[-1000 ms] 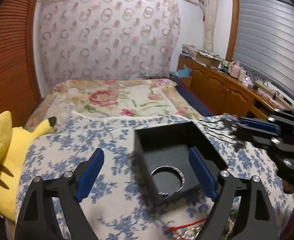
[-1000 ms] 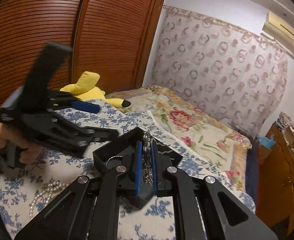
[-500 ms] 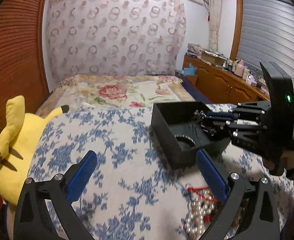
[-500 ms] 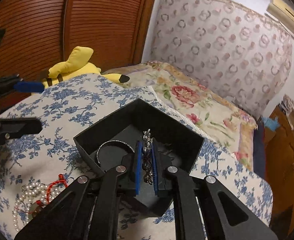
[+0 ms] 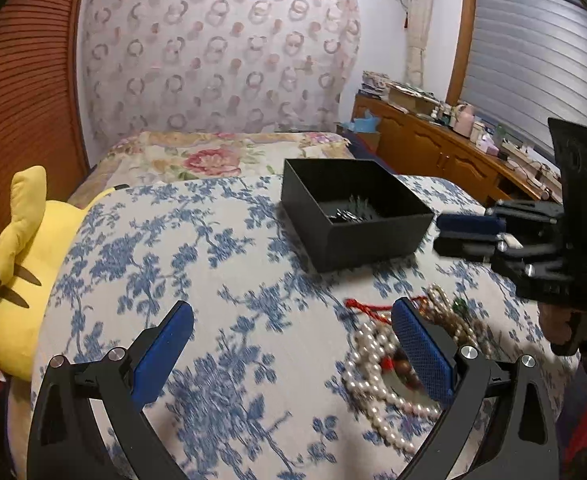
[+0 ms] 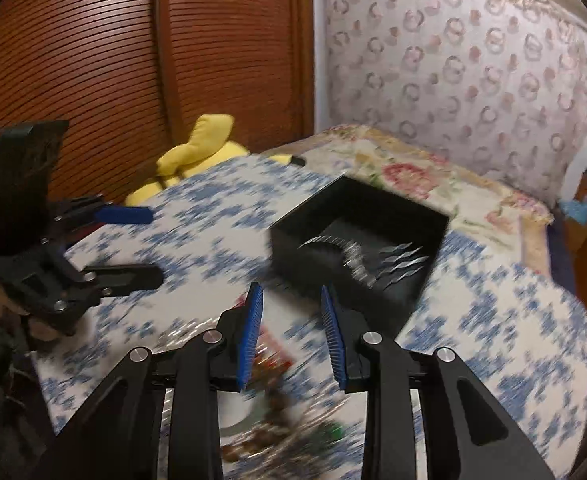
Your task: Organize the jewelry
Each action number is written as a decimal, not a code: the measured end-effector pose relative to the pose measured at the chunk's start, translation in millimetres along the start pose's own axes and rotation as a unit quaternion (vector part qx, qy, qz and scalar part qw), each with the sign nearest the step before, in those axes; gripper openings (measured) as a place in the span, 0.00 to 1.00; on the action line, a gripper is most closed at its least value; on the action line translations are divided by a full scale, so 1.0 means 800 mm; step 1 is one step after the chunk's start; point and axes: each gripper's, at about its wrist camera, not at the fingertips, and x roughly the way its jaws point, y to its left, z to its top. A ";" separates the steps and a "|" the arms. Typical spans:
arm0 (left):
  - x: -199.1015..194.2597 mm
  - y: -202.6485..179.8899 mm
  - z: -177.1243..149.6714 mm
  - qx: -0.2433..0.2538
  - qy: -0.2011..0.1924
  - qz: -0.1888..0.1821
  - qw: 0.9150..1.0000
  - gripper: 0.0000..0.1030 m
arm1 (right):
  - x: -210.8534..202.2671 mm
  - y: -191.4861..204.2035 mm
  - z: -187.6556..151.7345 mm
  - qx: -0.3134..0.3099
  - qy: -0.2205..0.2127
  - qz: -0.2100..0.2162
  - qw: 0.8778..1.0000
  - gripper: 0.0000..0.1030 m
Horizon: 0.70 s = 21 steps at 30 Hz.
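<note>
Change, right gripper (image 6: 291, 334): half a second ago its jaws were clenched on a silver chain over the black box; now they stand apart with nothing between them, drawn back from the box.
Change, chain: the silver chain (image 5: 351, 210) now lies inside the black box (image 5: 367, 236), against the near wall.
Change, left gripper (image 5: 293, 354): its jaws remain spread wide and empty; it has shifted so the jewelry heap sits by its right finger.
Jewelry heap: a pearl strand (image 5: 367, 372), red cord (image 5: 367, 307) and brownish beads lie tangled on the blue-flowered cloth (image 5: 213, 280), near the box but apart from it.
Hard to make out: the right wrist view is motion-blurred; the heap beneath its fingers is a smear, and the chain reads as streaks (image 6: 367, 258).
Cut off: the left gripper's right finger covers part of the pearl strand.
Beside: a yellow plush toy (image 5: 17, 260) at the cloth's left edge.
</note>
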 end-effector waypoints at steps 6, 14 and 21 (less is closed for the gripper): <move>-0.008 -0.002 -0.009 0.003 -0.002 0.006 1.000 0.93 | 0.010 0.029 -0.013 -0.015 0.024 0.028 0.999 0.29; -0.013 0.013 -0.016 -0.001 0.001 0.020 1.000 0.93 | 0.028 0.043 -0.018 -0.021 0.049 0.041 0.998 0.26; -0.012 0.021 -0.021 -0.009 0.004 0.023 1.000 0.93 | 0.048 0.042 -0.019 -0.023 0.072 0.034 0.997 0.18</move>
